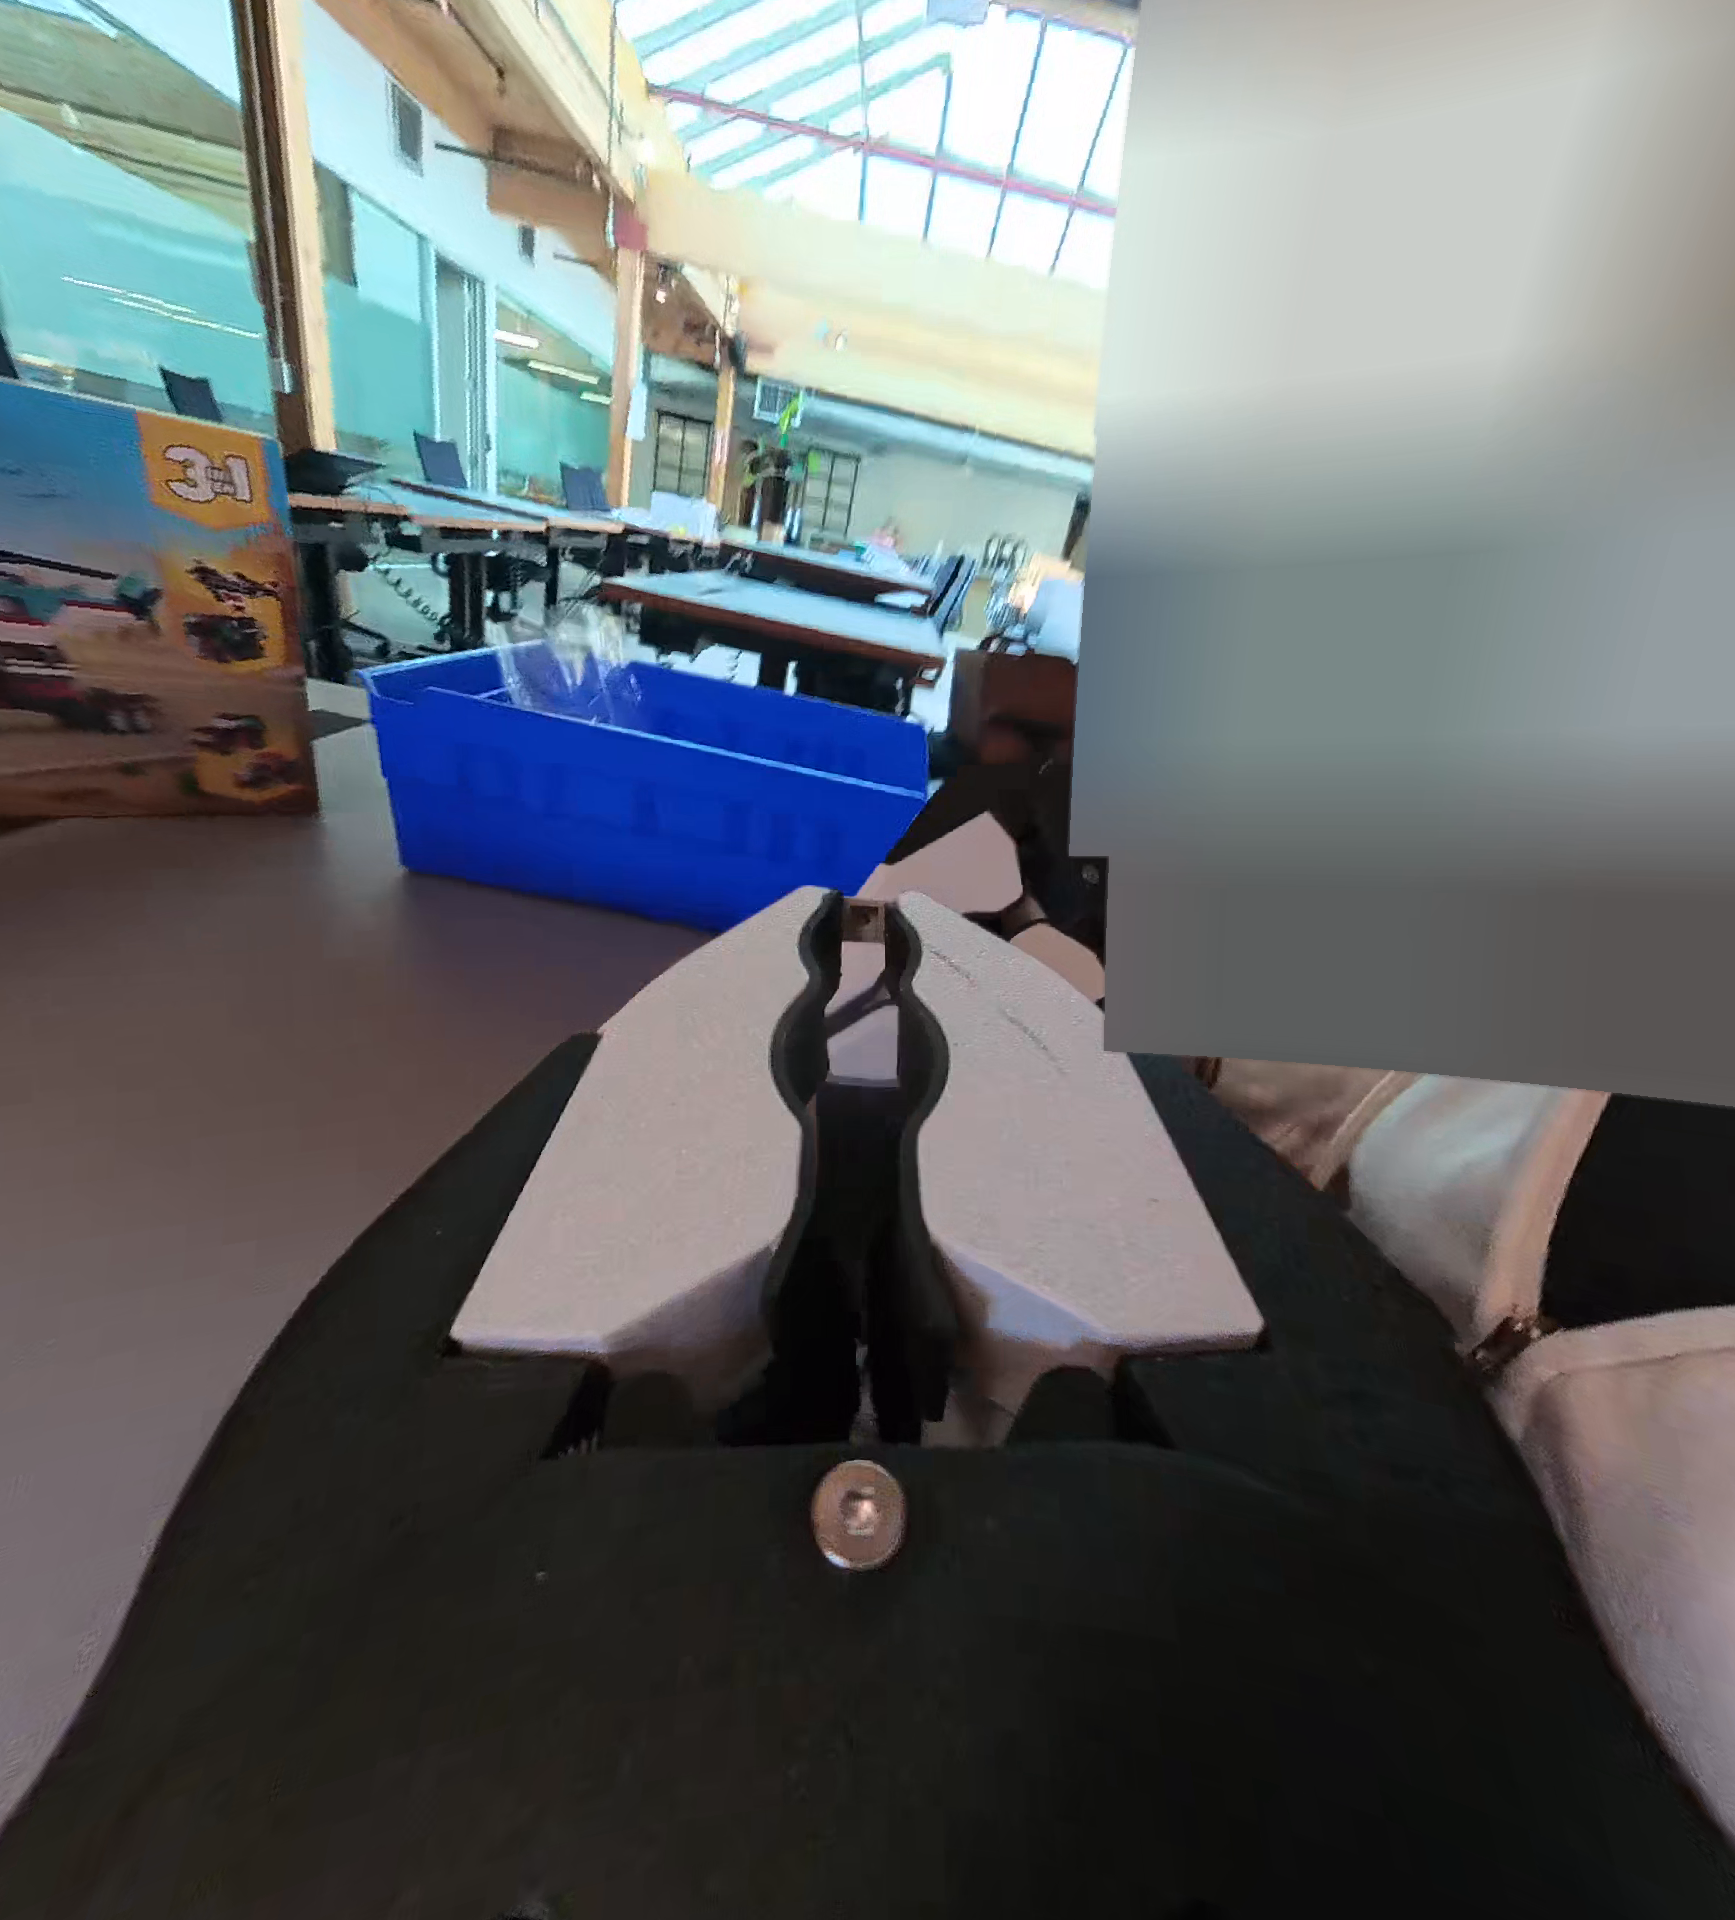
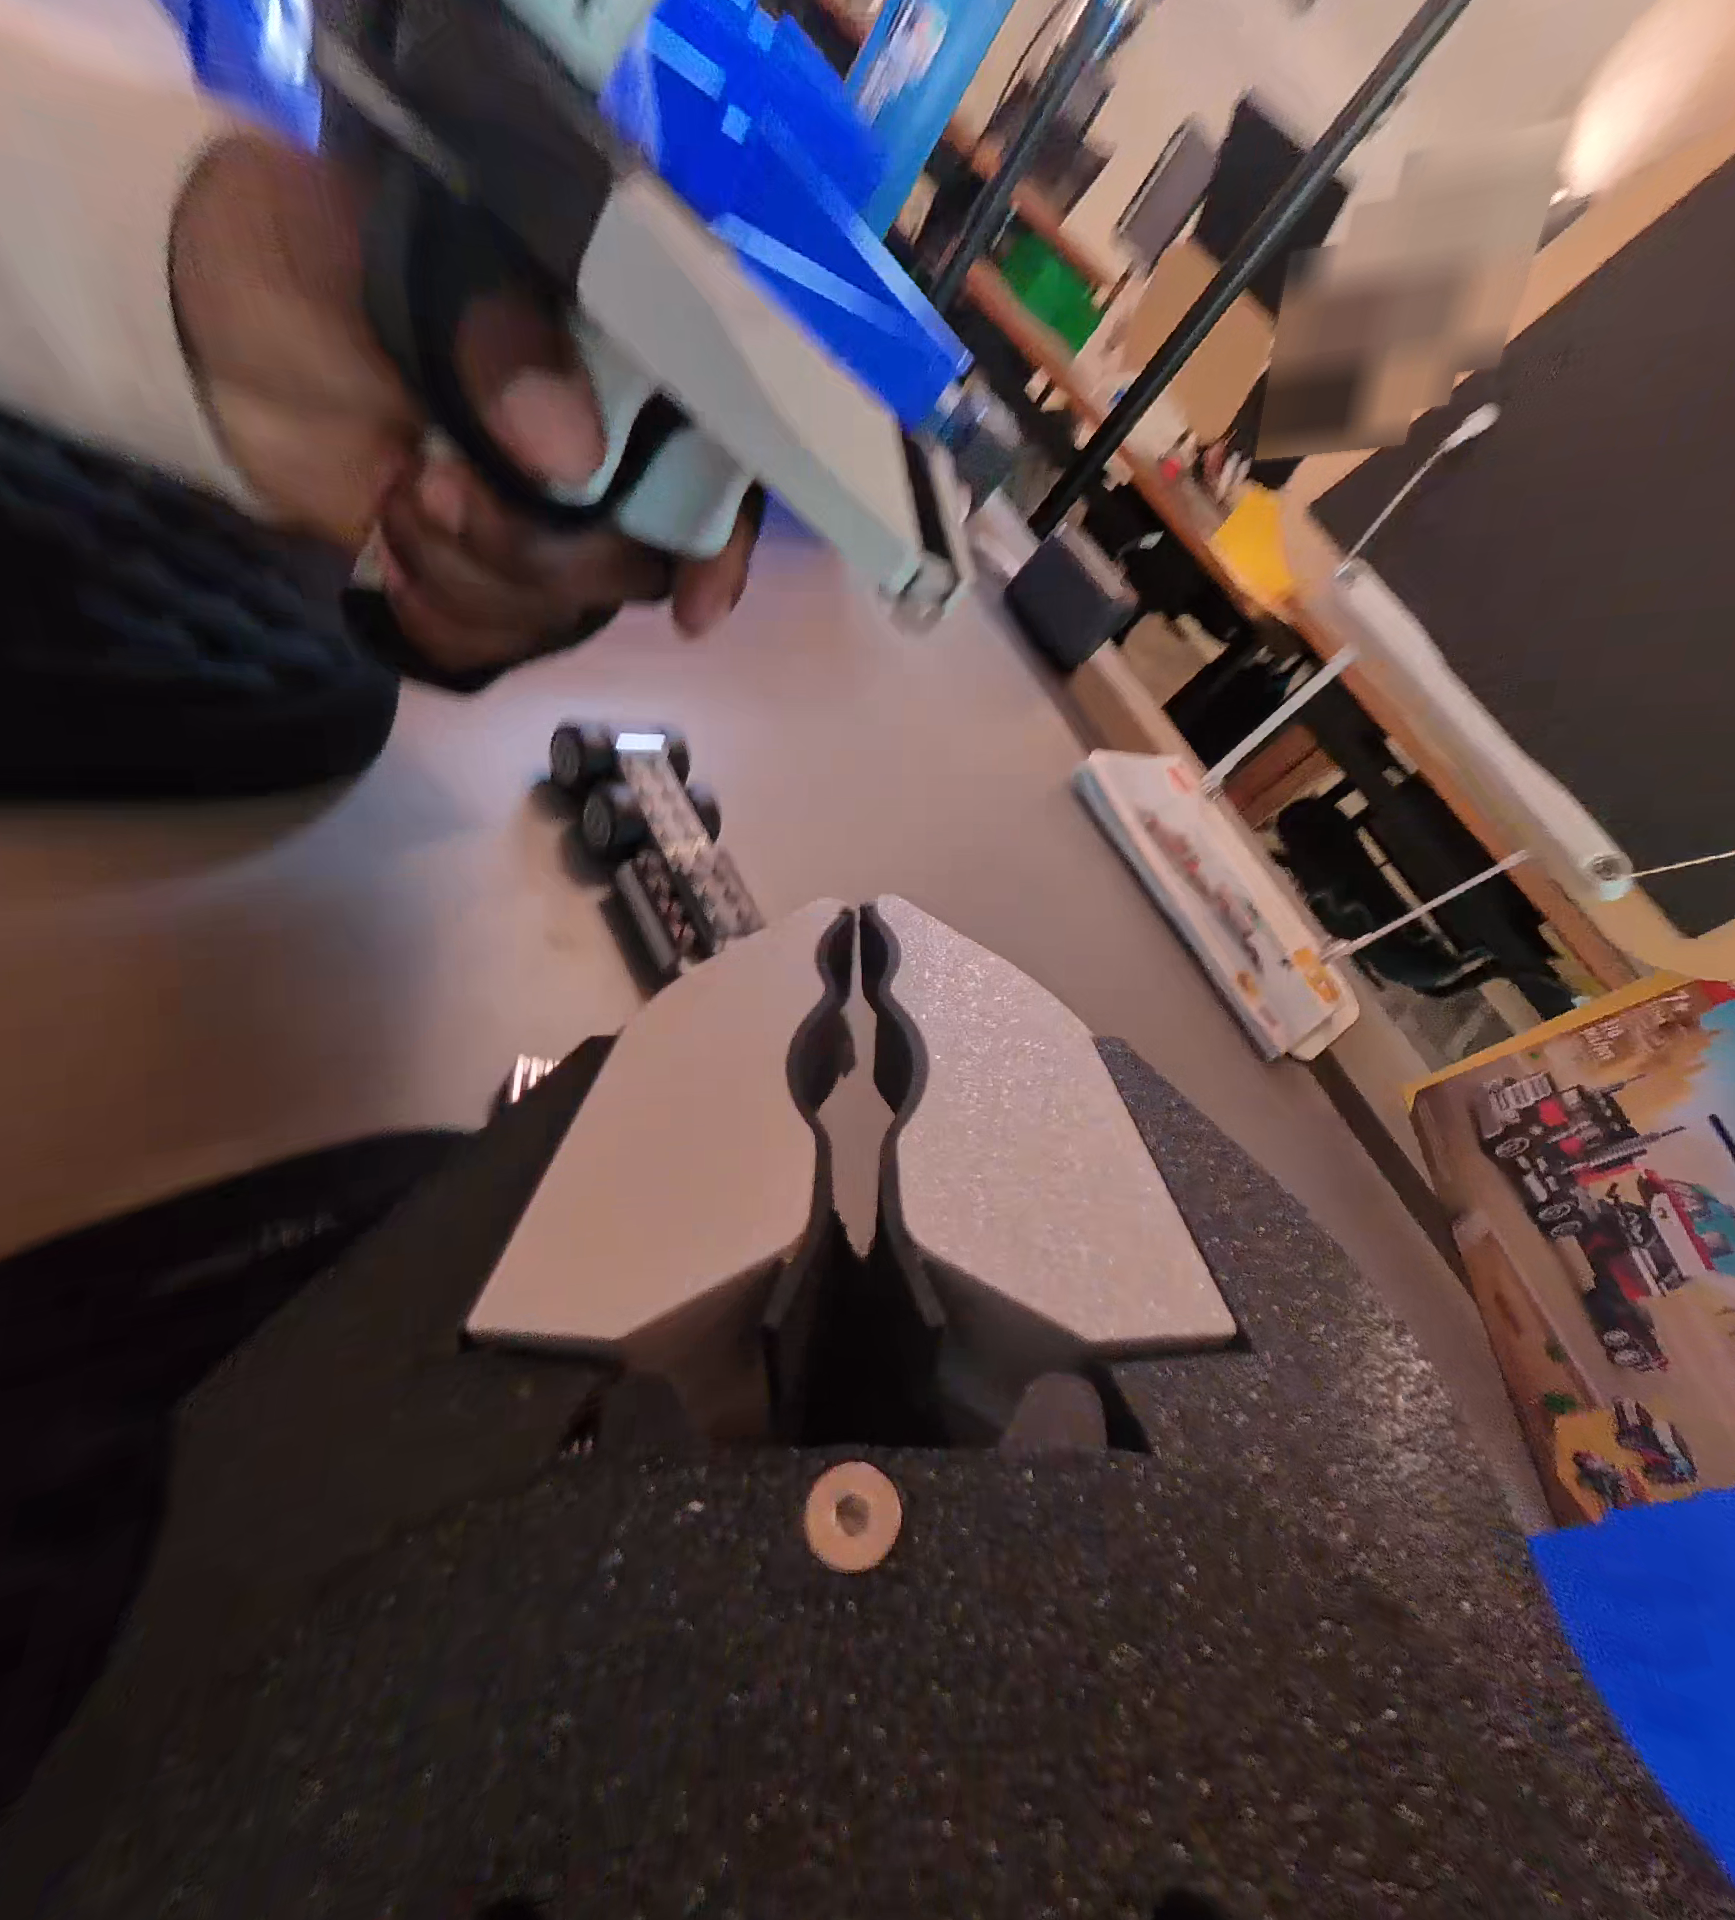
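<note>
My left gripper [image 1: 861, 920] is shut on a small brown square brick [image 1: 863, 922], pinched at the very tips and held above the grey table [image 1: 219, 1039]. It also shows, blurred and held by a hand [image 2: 447, 499], in the right wrist view [image 2: 920, 594]. My right gripper [image 2: 859, 916] is shut, its pads touching with nothing seen between them. It hovers just right of a black toy vehicle chassis [image 2: 650, 842] with black wheels that lies on the table [image 2: 894, 727].
A blue bin [image 1: 634, 790] and an upright toy box [image 1: 104, 623] stand behind the left gripper. In the right wrist view there are a white booklet [image 2: 1216, 904] near the table edge, the toy box [image 2: 1652, 1236] and the blue bin [image 2: 1715, 1683]. A person's sleeve [image 1: 1621, 1455] is at right. Spacing between my two grippers at the tips: around 5 centimeters.
</note>
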